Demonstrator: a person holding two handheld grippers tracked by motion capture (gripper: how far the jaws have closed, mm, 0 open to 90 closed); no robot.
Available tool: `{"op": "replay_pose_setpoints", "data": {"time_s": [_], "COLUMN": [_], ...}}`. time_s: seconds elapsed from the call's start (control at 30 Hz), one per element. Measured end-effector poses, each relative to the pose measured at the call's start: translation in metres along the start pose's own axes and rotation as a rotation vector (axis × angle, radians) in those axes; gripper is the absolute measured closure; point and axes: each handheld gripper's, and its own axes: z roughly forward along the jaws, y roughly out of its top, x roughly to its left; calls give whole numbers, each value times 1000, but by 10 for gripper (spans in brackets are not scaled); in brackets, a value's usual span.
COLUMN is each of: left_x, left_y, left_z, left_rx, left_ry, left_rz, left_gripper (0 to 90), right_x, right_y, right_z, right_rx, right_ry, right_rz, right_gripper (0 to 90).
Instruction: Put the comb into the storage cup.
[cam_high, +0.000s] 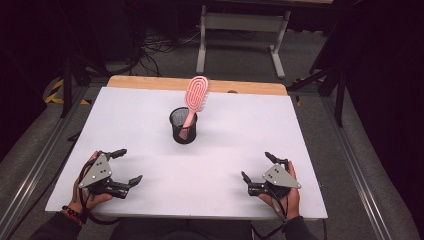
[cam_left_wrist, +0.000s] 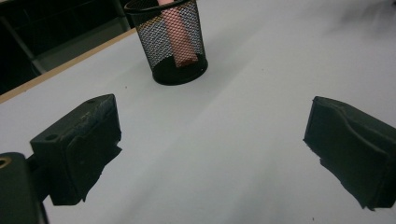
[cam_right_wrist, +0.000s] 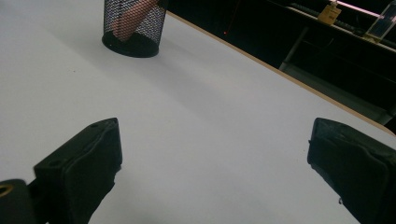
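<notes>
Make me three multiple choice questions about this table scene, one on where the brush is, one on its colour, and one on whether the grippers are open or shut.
1. Where is the brush?
A. Flat on the table
B. Standing in the mesh cup
C. Held in the right gripper

2. What colour is the brush?
A. Pink
B. Blue
C. Green

3. How do the left gripper and right gripper stand?
A. Both shut on the brush
B. Left shut, right open
C. Both open, holding nothing

Answers:
1. B: the handle sits inside the black mesh cup and the head sticks out above its rim.
2. A: head and handle are pink in the high view, and the handle shows pink through the mesh in the left gripper view.
3. C: each gripper view shows its jaws wide apart with bare white table between them.
</notes>
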Motion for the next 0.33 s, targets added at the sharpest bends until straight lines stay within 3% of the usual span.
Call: {"op": "replay_pose_setpoints", "data": {"time_s": [0.33], "left_x": [0], "left_y": [1], "left_z": [1], "left_rx": [0], "left_ry": [8], "left_rz": [-1], "left_gripper": [46], "right_x": [0], "right_y": [-1], "right_z": [-1], "right_rx": [-9], "right_ry": [2], "right_rz": [11], "right_gripper": [39]}}
